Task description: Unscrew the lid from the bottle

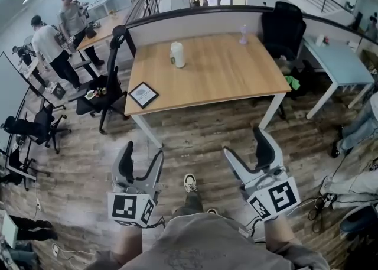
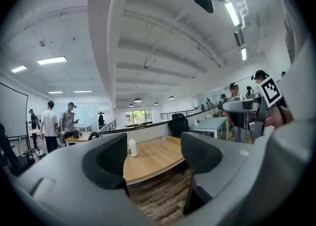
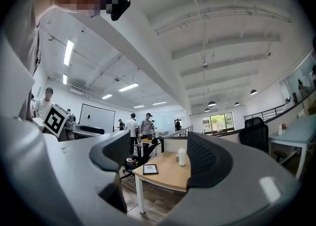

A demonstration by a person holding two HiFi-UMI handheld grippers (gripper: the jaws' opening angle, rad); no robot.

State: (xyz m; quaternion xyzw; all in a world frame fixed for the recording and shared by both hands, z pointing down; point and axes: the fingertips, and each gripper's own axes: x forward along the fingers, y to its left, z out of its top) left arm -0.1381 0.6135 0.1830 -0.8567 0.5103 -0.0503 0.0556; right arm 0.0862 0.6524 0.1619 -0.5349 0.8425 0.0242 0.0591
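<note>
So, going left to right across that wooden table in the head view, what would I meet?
First a flat black-framed card at the near left corner → a white bottle standing upright → a small pale purple object by the far edge, too small to identify.

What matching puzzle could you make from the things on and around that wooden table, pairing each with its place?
Things:
1. white bottle
2. black-framed card
3. small purple object
4. black office chair

Places on or by the wooden table, as the head view shows it:
A. behind the far right corner
B. at the near left corner
C. at the far edge, right of the middle
D. standing upright on the left half, towards the far side

Pairs: 1-D, 2-B, 3-C, 4-A.
</note>
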